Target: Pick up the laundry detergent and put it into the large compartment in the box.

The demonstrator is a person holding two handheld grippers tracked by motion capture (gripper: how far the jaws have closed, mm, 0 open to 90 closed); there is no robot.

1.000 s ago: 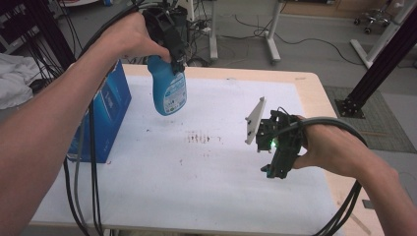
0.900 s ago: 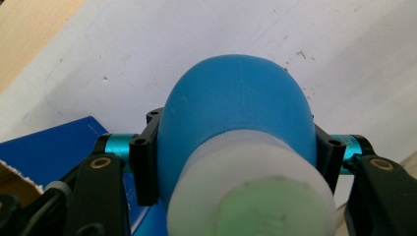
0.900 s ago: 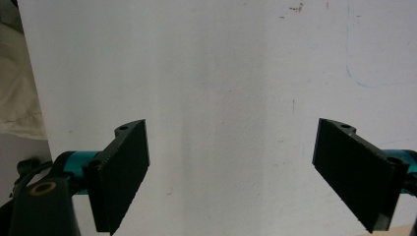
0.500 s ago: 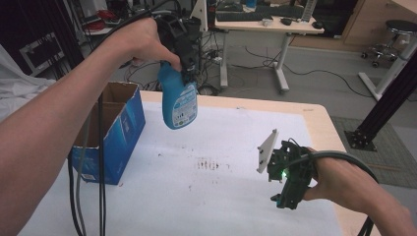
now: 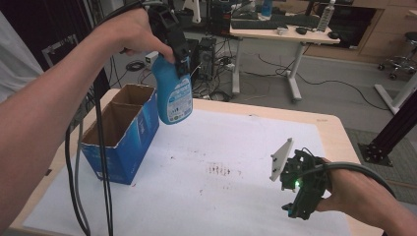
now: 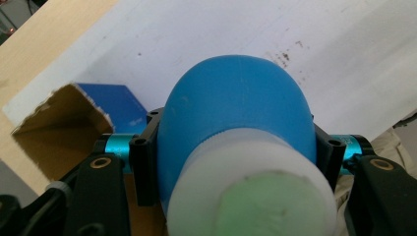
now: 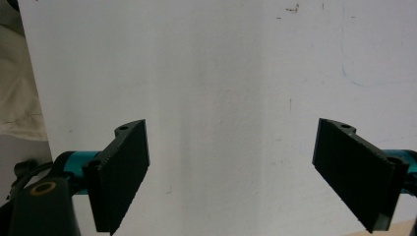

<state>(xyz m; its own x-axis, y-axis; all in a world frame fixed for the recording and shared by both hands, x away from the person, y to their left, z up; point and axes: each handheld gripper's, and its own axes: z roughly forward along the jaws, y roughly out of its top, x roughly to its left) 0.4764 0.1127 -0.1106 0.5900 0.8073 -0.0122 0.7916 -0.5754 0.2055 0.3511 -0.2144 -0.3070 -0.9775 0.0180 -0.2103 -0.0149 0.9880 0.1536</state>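
High view: left tongs (image 5: 179, 59) raised well above the bench (image 5: 255, 110), clenched on the neck of a blue bottle (image 5: 172, 96). Bottle hangs upright in the air, label facing the camera, its base above the near-right edge of the blue cardboard box (image 5: 123, 142). Box stands open-topped at the left of the bench, 2 compartments inside as far as the angle lets me judge. White sheet (image 5: 236, 147) covers most of the bench top, with a patch of dark specks (image 5: 219, 170) near its middle. Right tongs (image 5: 297, 206) low at the right of the bench, hand (image 5: 359, 194) behind them, a green light lit on the body and the grey plate (image 5: 281, 158) tilted up on top. Cables trail down from the left arm past the box.

Left gripper view: bottle (image 6: 236, 128) seen from above, white cap (image 6: 251, 191) nearest the lens (a pale green disc on its top), both black jaws pressed against the bottle's sides. Open corner of the box (image 6: 69, 128) below left; speckled sheet (image 6: 246, 29) beyond.

Right gripper view: the 2 jaws stand wide apart, released, nothing between them. They face the white sheet (image 7: 221, 73), which carries faint marks.
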